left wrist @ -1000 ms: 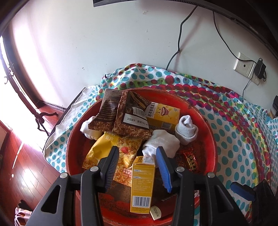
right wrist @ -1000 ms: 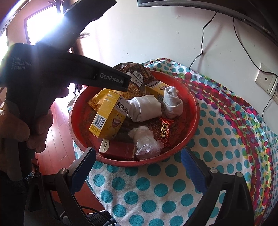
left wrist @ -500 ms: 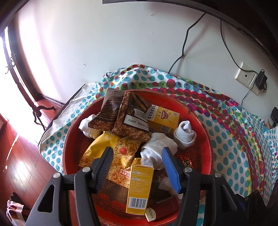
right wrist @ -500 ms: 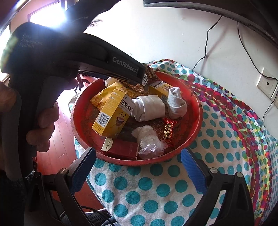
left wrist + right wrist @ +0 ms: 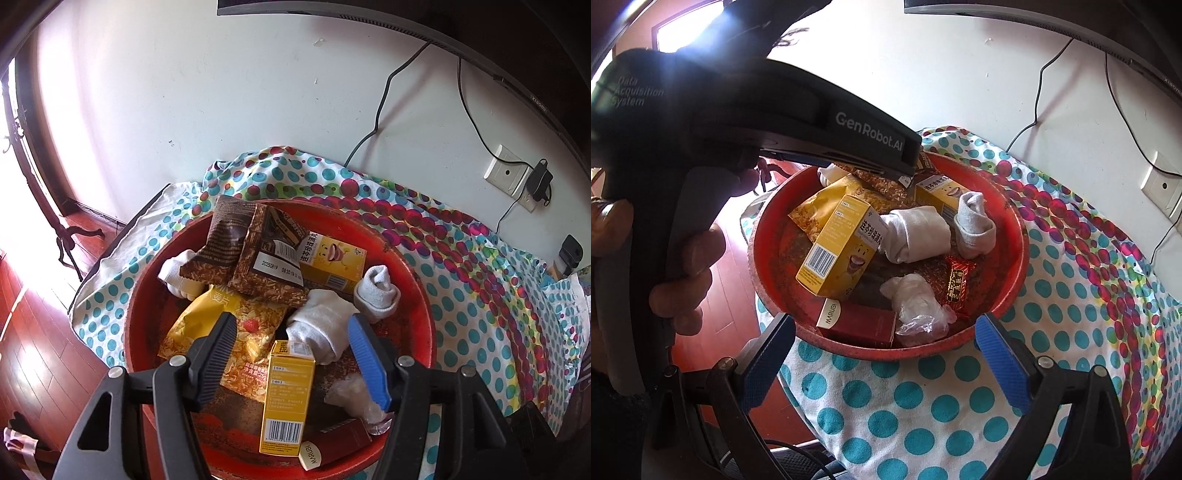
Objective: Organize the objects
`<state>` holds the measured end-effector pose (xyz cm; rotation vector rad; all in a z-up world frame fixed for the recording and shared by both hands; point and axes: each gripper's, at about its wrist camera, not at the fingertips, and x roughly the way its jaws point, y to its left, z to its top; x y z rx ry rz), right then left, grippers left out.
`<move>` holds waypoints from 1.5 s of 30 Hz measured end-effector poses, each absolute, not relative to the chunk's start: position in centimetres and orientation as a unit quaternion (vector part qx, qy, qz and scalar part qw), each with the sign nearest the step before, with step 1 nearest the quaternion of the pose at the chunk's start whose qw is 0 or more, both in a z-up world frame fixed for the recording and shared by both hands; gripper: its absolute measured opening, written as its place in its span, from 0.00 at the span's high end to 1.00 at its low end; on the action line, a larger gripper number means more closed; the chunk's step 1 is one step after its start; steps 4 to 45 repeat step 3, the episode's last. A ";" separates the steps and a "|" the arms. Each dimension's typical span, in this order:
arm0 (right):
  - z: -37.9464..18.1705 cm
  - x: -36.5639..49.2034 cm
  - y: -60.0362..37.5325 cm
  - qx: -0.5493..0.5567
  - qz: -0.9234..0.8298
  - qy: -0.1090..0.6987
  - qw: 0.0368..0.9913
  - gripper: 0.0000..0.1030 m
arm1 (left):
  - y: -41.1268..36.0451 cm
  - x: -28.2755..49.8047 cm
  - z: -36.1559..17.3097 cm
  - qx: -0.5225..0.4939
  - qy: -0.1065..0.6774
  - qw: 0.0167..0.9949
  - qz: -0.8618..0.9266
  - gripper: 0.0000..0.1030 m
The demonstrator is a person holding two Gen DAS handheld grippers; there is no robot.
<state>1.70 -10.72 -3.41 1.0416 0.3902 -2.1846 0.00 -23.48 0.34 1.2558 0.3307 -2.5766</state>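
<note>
Left gripper [image 5: 291, 363]: jaws just been opening, now spread wide; the yellow carton [image 5: 287, 397] lies between them, untouched.
Right gripper [image 5: 884, 360]: spread wide, empty, near side of the red tray [image 5: 1015, 288].
Yellow carton: near part of tray, propped on the dark red box [image 5: 857, 325].
Rolled white sock [image 5: 916, 234]: tray centre.

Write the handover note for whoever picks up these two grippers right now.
Left gripper: open, its jaws have just been opening; the near yellow box stands between them, untouched by the pads.
Right gripper: open, empty, hanging over the dotted cloth in front of the red tray.
In the tray: a second yellow box, rolled white sock, grey sock, brown snack bags, yellow snack bag, red candy, crumpled plastic, red MARUBI box.
Done: near box set down in the tray.
Left: nothing else lies on the cloth in view; check for remaining items.
</note>
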 end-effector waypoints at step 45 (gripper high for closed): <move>-3.6 1.6 -10.6 0.405 -0.838 0.150 0.335 0.05 | -23.1 0.0 0.5 0.433 0.093 0.135 -0.886 0.37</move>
